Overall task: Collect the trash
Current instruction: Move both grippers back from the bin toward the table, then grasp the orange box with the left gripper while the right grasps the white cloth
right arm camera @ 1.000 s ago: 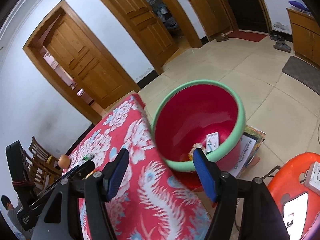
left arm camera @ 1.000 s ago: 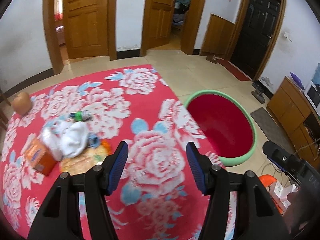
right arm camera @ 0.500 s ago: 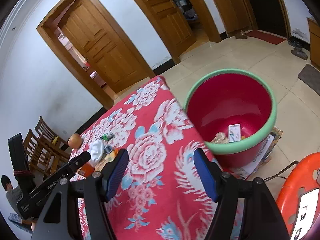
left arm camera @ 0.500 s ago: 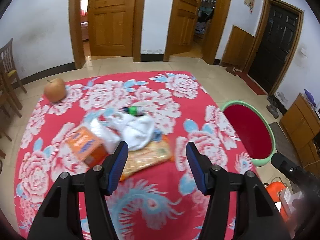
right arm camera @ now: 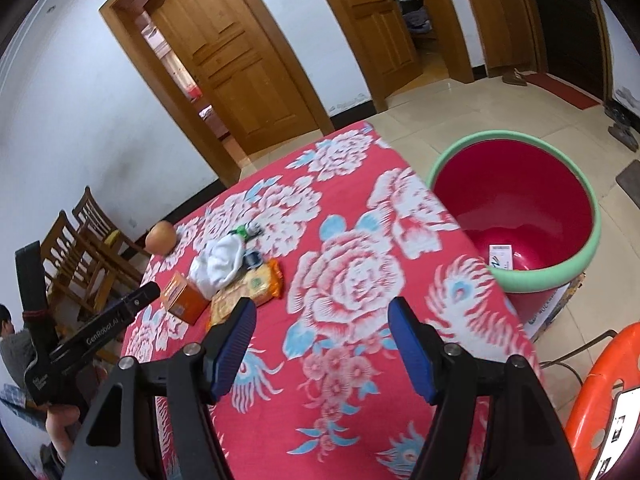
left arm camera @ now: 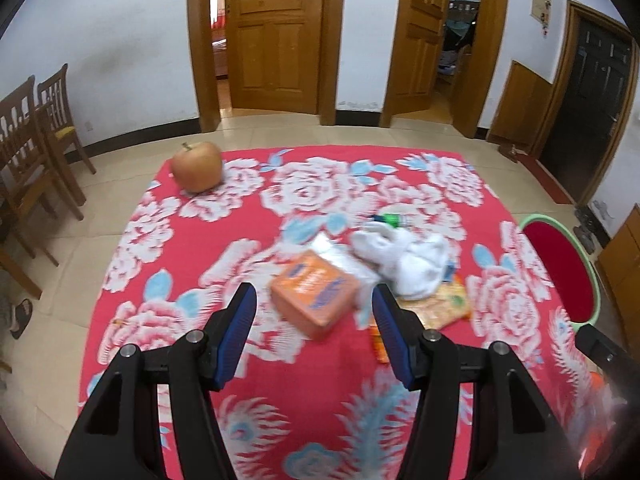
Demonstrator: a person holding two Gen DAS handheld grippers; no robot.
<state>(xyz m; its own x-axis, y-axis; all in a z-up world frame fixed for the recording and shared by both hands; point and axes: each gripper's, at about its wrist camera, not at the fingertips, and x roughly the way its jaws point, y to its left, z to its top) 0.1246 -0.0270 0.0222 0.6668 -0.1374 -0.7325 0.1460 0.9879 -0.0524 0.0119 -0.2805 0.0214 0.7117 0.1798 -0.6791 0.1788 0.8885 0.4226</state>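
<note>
The left wrist view looks from above the near edge of the table point(left arm camera: 132, 240), down and forward across its flowered cloth toward the far edge and the two wooden doors, with the left tongs point(left arm camera: 314, 332) in the foreground. The right wrist view sits over the near right corner of the table point(right arm camera: 352, 208), angled left-forward, its right tongs point(right arm camera: 322, 334) in front. Both share the tabletop, the litter pile point(left arm camera: 360, 272) point(right arm camera: 224, 276), the apple point(left arm camera: 197, 166) point(right arm camera: 160, 237) and the red bin point(left arm camera: 560, 268) point(right arm camera: 520, 196).
</note>
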